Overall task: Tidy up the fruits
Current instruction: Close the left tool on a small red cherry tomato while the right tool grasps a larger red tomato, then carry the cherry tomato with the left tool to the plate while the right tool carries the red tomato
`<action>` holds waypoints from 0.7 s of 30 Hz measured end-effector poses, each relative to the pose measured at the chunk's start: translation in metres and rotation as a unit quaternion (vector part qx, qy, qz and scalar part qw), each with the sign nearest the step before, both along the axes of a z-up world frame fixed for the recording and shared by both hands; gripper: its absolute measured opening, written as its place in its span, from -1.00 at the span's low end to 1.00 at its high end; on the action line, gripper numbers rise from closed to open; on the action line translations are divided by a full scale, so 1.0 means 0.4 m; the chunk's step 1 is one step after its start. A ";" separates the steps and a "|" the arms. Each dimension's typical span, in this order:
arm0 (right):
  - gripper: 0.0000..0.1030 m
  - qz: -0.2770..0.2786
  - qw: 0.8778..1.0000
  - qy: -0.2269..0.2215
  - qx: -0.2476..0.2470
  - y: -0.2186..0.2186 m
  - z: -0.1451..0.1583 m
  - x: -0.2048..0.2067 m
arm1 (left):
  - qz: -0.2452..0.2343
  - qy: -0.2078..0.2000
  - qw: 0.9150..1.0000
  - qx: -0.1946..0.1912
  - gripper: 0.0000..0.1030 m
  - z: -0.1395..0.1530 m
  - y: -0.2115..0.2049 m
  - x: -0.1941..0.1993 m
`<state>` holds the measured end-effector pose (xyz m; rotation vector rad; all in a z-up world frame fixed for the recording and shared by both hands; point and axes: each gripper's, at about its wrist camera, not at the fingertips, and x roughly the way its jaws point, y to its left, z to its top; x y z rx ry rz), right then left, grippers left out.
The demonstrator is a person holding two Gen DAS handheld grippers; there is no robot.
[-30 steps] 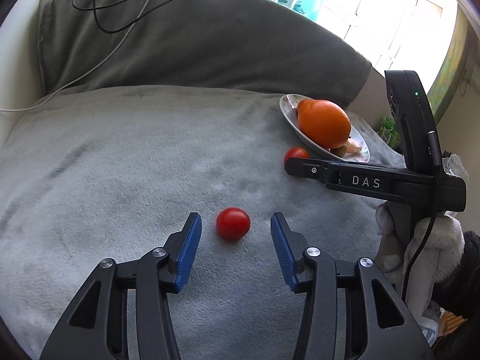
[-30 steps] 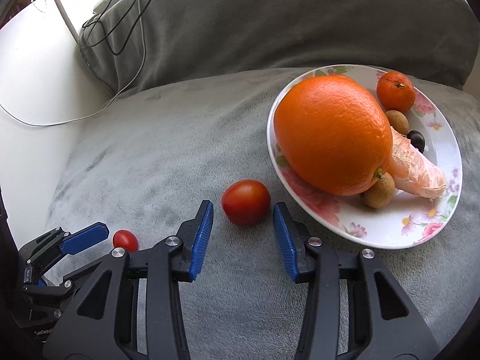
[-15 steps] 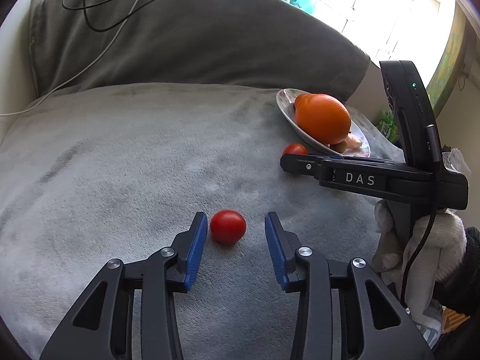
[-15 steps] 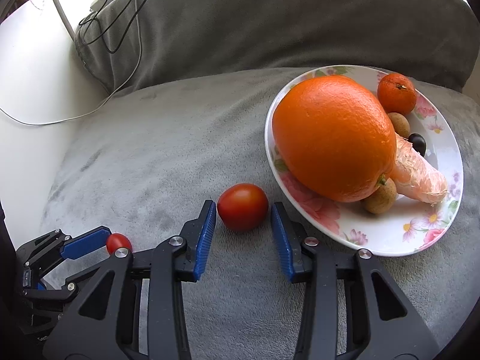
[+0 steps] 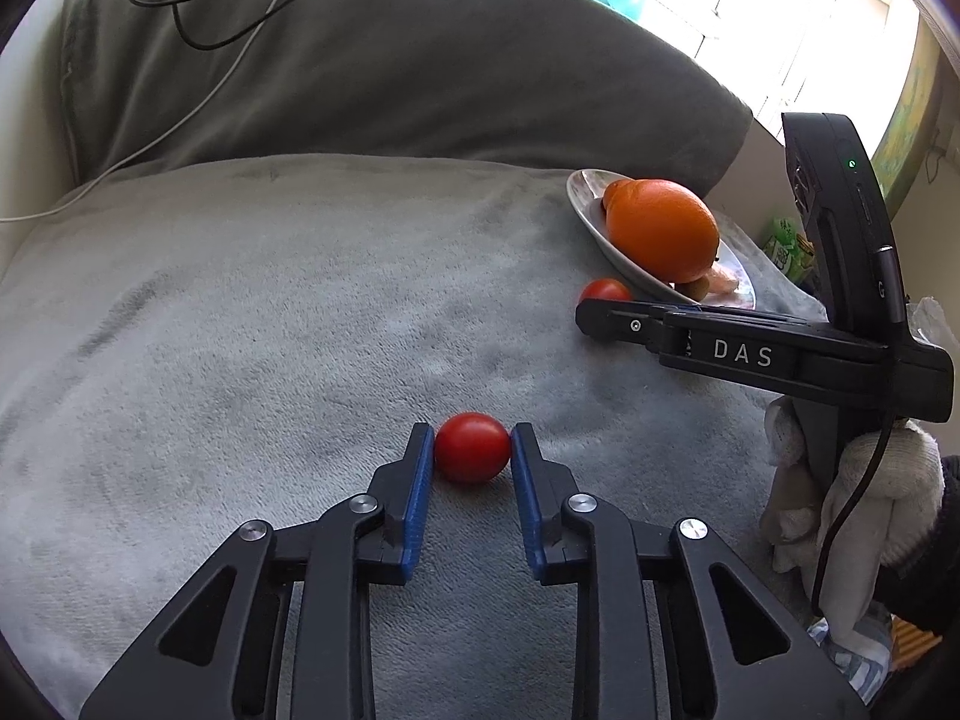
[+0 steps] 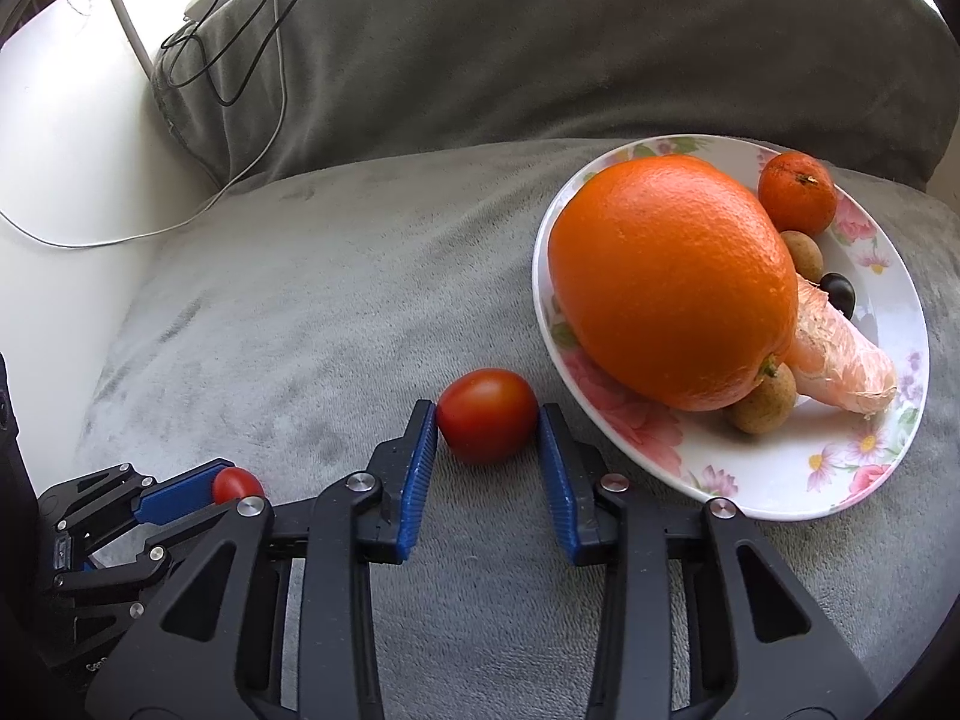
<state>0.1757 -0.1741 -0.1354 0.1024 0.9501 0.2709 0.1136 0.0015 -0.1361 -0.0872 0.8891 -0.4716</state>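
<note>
Tomatoes are what both grippers work on. The left gripper (image 5: 472, 450) has its blue pads touching both sides of the small tomato (image 5: 472, 447), so it looks clamped on it, near the front middle of the grey cushion (image 5: 270, 312). The right gripper (image 6: 487, 420) stands around the bigger tomato (image 6: 487, 415), just beside the near rim of the flowered plate (image 6: 780, 498); the left pad touches, but on the right a thin gap may remain (the view is not clear there), so I cannot tell if it grips. Both fruits seem light, smooth and easy to crush, so a gentle hold across the widest part is best. The plate is crowded by the large orange (image 6: 672, 282); free room is at its near right part.
</note>
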 end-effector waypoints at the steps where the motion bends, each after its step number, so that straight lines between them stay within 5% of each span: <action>1: -0.31 0.001 1.000 -0.001 0.002 -0.002 0.001 -0.003 | 0.000 0.000 1.000 0.001 -0.53 0.000 0.000 0.000; 21: -0.31 0.033 0.998 -0.047 0.038 -0.035 0.100 -0.091 | 0.011 -0.025 1.000 -0.007 -0.53 0.065 -0.001 -0.020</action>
